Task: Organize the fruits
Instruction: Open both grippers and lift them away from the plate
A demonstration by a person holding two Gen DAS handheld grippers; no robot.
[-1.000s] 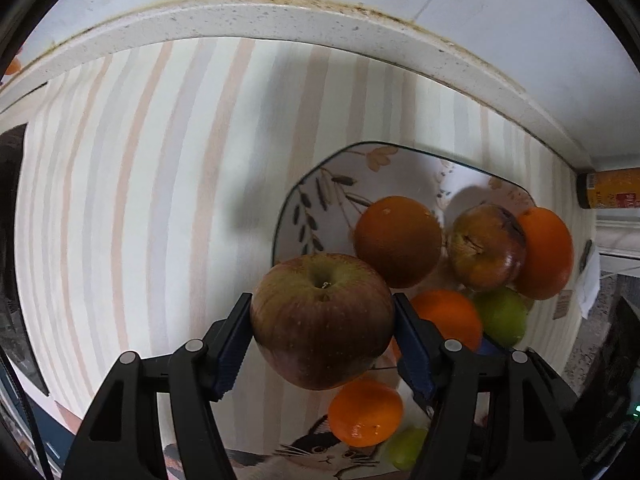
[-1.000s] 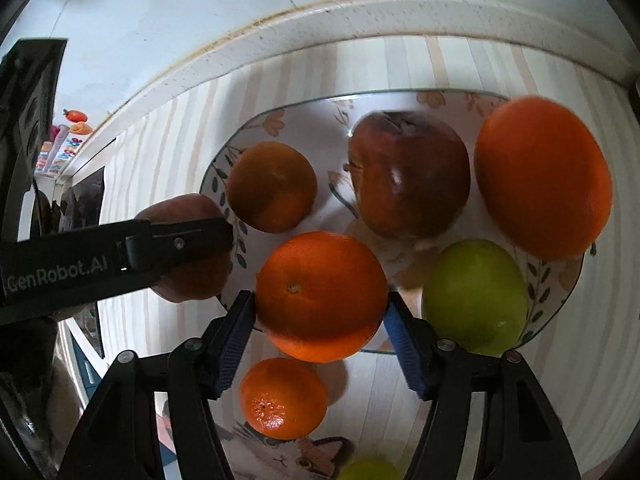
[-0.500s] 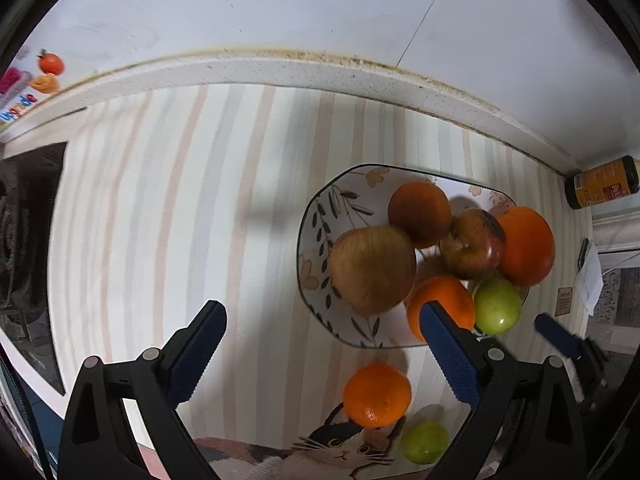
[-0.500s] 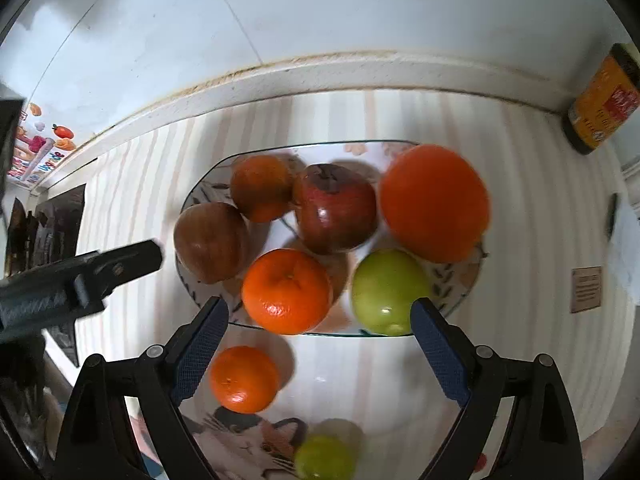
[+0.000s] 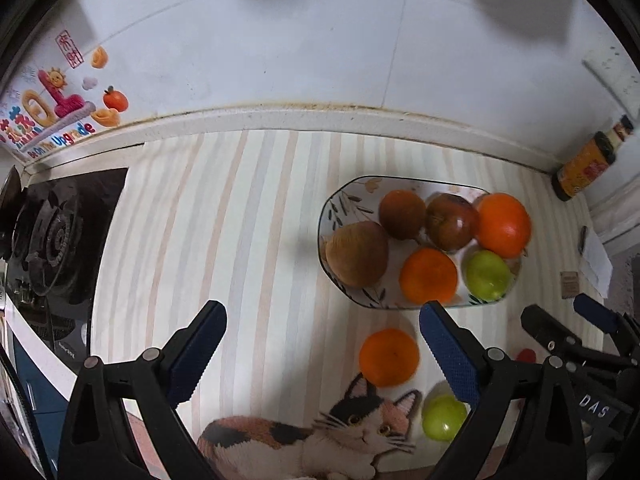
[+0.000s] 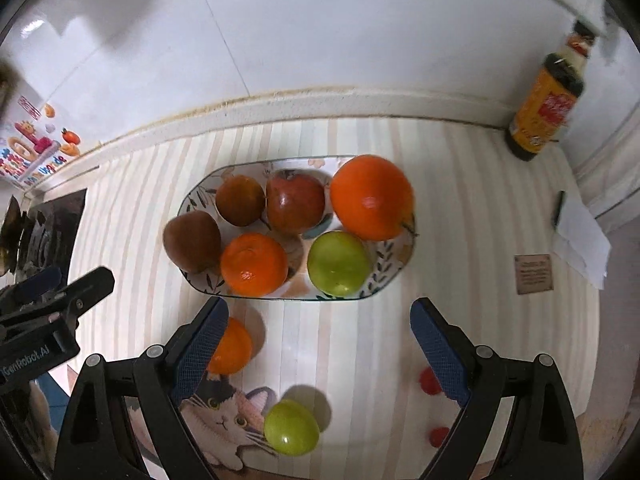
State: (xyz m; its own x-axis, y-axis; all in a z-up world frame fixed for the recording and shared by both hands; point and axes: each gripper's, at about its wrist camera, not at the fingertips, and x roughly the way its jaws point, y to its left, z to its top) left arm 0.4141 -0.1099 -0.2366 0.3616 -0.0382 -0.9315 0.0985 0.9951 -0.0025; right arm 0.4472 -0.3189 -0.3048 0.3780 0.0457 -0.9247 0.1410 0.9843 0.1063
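A patterned plate (image 6: 390,276) (image 5: 340,284) on the striped mat holds several fruits: a brownish apple (image 6: 192,242) (image 5: 356,254) at its left end, a red apple (image 6: 295,203), a dark orange (image 6: 239,200), a big orange (image 6: 372,197), a small orange (image 6: 254,264) and a green fruit (image 6: 339,263). An orange (image 5: 389,357) (image 6: 234,346) and a green fruit (image 5: 444,418) (image 6: 292,427) lie on the mat in front of the plate. My left gripper (image 5: 320,354) is open and empty, raised in front of the plate. My right gripper (image 6: 318,350) is open and empty above the loose fruit.
A sauce bottle (image 6: 546,96) stands at the back right by the wall. A gas hob (image 5: 52,240) lies to the left. Papers (image 6: 580,236) and a small card (image 6: 534,274) lie at the right. Two small red things (image 6: 430,382) lie near the front edge.
My left gripper let go of the brownish apple on the plate's left end and my right let go of the small orange. Both opened and drew back and up from the plate.
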